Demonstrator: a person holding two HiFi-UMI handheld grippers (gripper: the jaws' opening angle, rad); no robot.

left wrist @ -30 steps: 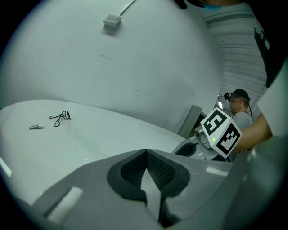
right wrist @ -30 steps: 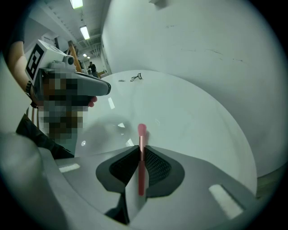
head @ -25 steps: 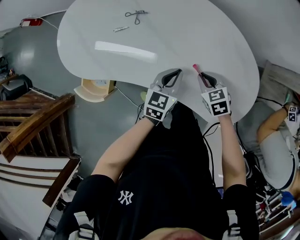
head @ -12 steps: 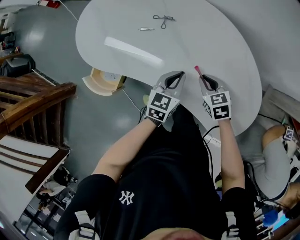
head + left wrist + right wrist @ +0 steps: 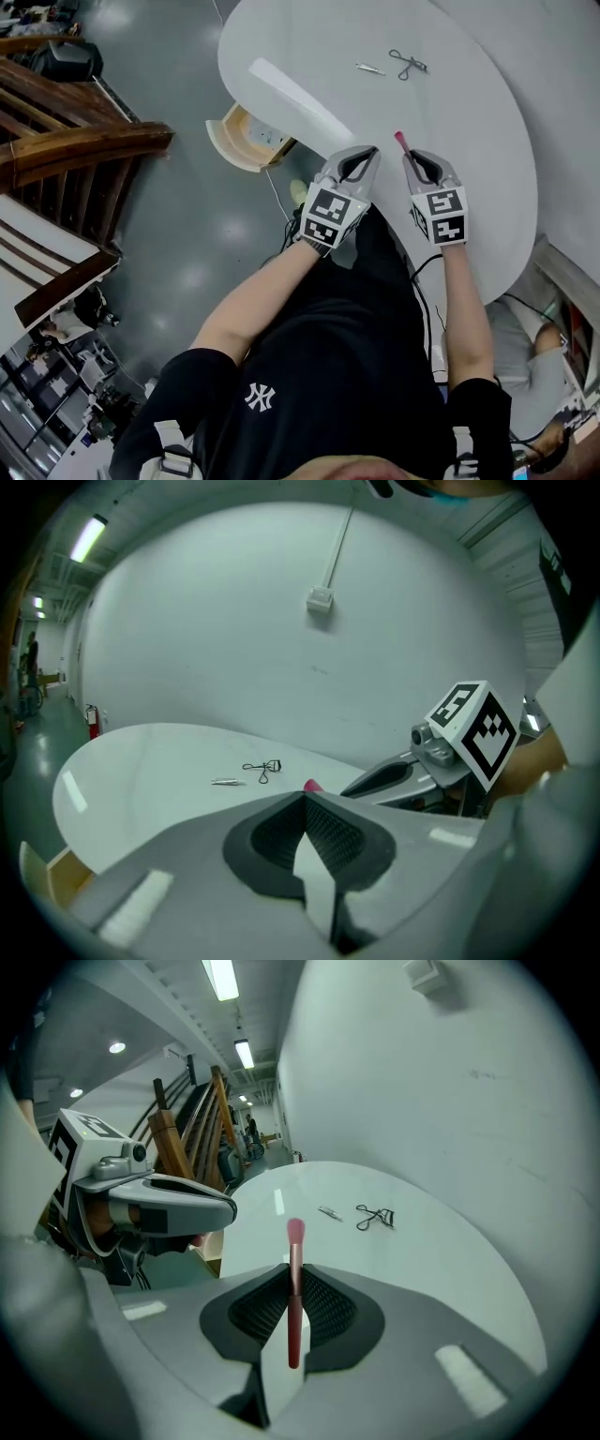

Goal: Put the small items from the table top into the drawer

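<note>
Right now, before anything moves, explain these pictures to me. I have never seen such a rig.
There is no robot here. A person holds a two-jaw gripper in each hand, each carrying a cube with square markers. The head view looks steeply down from the person's head. The other two views ride on the grippers and look along their jaws. The left gripper is shut and empty. The right gripper is shut on a pink brush, whose head sticks out ahead. Farther off on the white table lie an eyelash curler and a small silver piece, close together but apart. An open drawer shows at the table's edge, on the left of the head view.
</note>
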